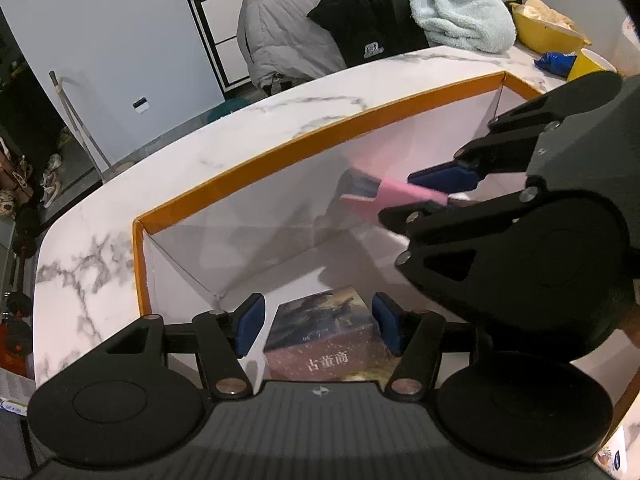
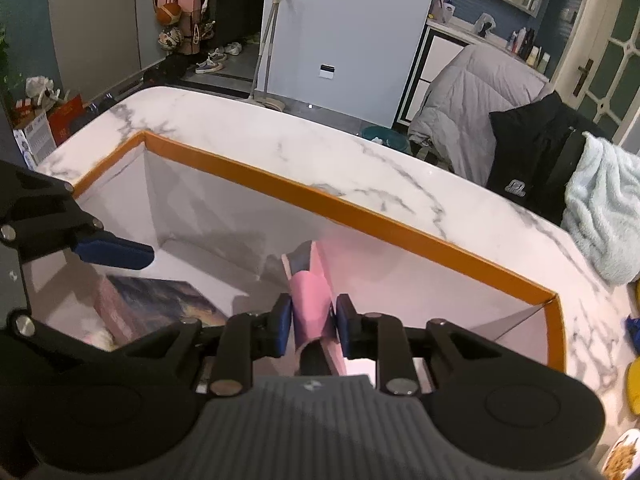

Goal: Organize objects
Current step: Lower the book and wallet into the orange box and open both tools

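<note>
Right gripper (image 2: 311, 326) pinches the pink case (image 2: 310, 300) to set it in the box (image 2: 360, 210). Left gripper (image 1: 318, 326), at nine o'clock, stands open around the book (image 1: 324, 332).

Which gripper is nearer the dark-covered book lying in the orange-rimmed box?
Left. The left gripper sits right over the book, open pads on either side of it. The right gripper is farther along the box, shut on a pink item.

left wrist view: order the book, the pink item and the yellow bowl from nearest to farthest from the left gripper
1. Book, between the left gripper's open jaws, on the box floor.
2. Pink item, up right, held by the right gripper.
3. Yellow bowl, far right, on the marble table.
</note>
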A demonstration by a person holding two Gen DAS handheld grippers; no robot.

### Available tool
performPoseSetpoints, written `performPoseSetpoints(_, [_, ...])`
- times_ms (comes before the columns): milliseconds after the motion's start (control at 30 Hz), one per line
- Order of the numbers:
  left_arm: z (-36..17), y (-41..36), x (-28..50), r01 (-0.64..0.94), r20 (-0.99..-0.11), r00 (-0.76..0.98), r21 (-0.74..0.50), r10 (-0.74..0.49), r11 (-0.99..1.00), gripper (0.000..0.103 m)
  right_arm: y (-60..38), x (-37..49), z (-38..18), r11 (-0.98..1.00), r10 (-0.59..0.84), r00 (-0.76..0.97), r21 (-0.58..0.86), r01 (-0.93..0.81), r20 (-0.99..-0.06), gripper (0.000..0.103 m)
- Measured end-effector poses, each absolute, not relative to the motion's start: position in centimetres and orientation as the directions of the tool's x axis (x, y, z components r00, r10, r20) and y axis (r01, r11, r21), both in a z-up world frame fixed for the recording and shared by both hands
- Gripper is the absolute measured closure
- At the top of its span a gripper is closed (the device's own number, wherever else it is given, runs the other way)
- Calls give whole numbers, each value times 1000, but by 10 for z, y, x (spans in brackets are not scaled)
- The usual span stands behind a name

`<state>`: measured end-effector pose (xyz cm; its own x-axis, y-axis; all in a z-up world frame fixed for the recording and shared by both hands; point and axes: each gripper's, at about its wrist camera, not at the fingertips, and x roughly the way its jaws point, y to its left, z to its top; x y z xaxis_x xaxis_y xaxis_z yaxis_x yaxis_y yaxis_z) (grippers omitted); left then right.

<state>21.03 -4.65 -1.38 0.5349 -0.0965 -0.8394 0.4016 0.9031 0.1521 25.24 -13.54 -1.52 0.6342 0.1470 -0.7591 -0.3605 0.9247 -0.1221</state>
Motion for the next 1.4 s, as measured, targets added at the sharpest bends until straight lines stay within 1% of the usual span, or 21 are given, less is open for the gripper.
performPoseSetpoints(167, [-9,-42,209,393,-833,543,146,-101,908,33,-136,253,-14,932,192,614,-54,-358,-765,75])
performPoseSetpoints(200, [-8,-41,209,390,-832,544,143,-103,910,33,-136,253,-14,934,201,608,-38,-356,-768,71])
performPoseSetpoints(233, [-7,-39,209,386,-832,545,135,-107,913,34,-137,254,-14,936,218,599,-9,-352,-771,70])
performPoseSetpoints(367, [-2,-32,206,379,-830,544,113,-122,919,34,-143,255,-14,933,300,566,113,-342,-768,68])
performPoseSetpoints(467, [3,-27,201,382,-826,547,103,-134,919,34,-150,252,-5,918,370,557,202,-341,-744,68])
performPoseSetpoints(567, [9,-25,196,394,-823,549,101,-146,914,34,-155,250,10,904,407,546,235,-359,-732,68])
performPoseSetpoints(600, [11,-25,194,400,-824,547,101,-149,911,34,-155,249,13,895,415,523,231,-382,-744,68])
performPoseSetpoints(633, [13,-25,192,414,-825,541,95,-161,905,34,-153,246,14,886,414,500,209,-415,-761,70])
performPoseSetpoints(667, [14,-25,190,423,-825,539,93,-168,901,36,-152,243,15,883,402,494,183,-433,-771,71])
performPoseSetpoints(700, [14,-25,188,428,-825,539,95,-169,899,37,-153,242,16,885,385,492,161,-438,-781,75])
performPoseSetpoints(733, [14,-26,187,432,-825,540,103,-165,896,37,-156,241,16,888,375,498,149,-434,-782,76])
performPoseSetpoints(833, [12,-27,185,432,-823,551,141,-137,891,37,-167,243,15,903,354,514,143,-405,-781,76])
performPoseSetpoints(1000, [12,-17,178,408,-815,567,153,-119,900,38,-168,239,12,903,339,516,116,-415,-787,75])
performPoseSetpoints(1033, [12,-15,177,405,-814,572,177,-98,897,41,-167,238,13,901,338,516,113,-418,-787,75])
performPoseSetpoints(1067, [13,-14,175,412,-811,578,194,-90,890,50,-166,237,13,899,338,515,110,-423,-787,75])
performPoseSetpoints(1100, [15,-12,173,412,-808,582,199,-89,889,52,-164,235,14,897,340,516,106,-430,-786,75])
performPoseSetpoints(1233, [33,5,162,397,-794,588,115,-156,910,51,-160,226,24,888,346,525,91,-451,-778,75])
performPoseSetpoints(1267, [38,9,158,385,-785,601,120,-151,915,47,-160,223,27,886,345,529,83,-457,-775,75])
performPoseSetpoints(1333, [46,19,149,368,-757,637,131,-147,921,47,-159,215,33,882,343,543,64,-467,-767,75])
performPoseSetpoints(1400, [55,35,138,361,-723,665,89,-189,928,44,-160,205,40,889,327,587,31,-456,-740,75])
